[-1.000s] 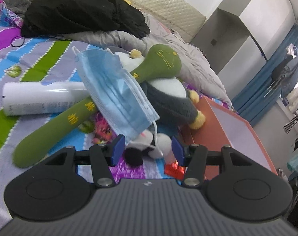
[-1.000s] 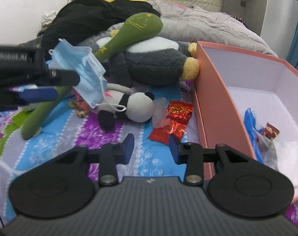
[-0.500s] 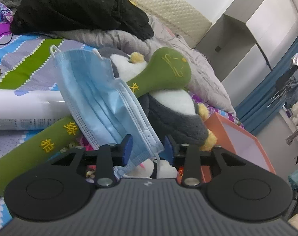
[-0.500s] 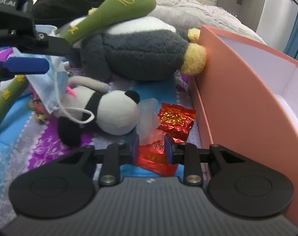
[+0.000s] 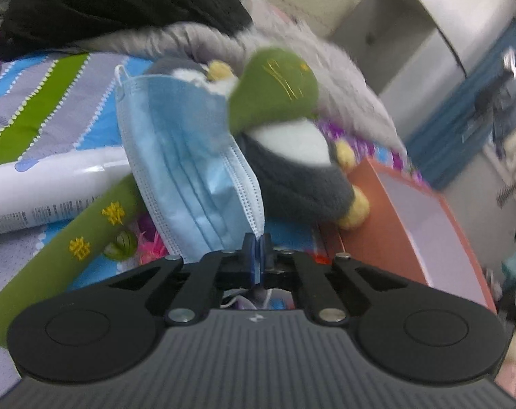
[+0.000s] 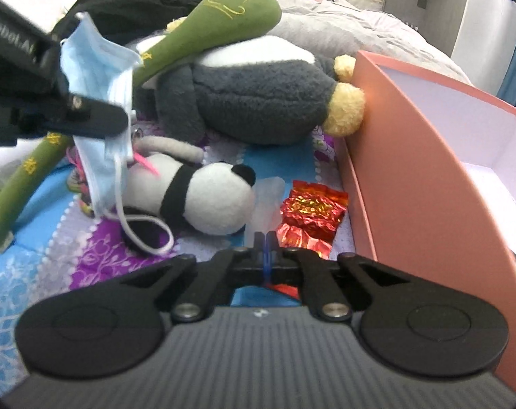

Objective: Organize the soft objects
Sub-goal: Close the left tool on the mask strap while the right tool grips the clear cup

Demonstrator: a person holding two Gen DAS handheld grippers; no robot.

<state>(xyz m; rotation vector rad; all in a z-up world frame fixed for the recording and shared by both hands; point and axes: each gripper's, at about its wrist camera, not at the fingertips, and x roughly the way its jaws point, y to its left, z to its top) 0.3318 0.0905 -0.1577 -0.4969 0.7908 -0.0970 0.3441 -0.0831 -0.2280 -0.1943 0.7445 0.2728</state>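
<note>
My left tongs (image 5: 257,243) are clamped on the bottom corner of the pleated light-blue face mask (image 5: 186,167), which hangs up and to the left of the tips, draped over the long green plush stick w/ yellow characters (image 5: 273,90). My right tongs (image 6: 266,243) are pinched tight on something thin, can't tell what exactly; crinkly red foil packet (image 6: 310,214) sits just ahead to the right, small b&w panda plush (image 6: 207,204) ahead-left, salmon-pink cardboard box (image 6: 404,156) further right.

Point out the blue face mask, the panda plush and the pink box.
blue face mask (image 5: 186,156), left wrist view, pleated middle.
panda plush (image 6: 220,201), right wrist view, white head.
pink box (image 6: 408,156), right wrist view, outer side wall.
</note>
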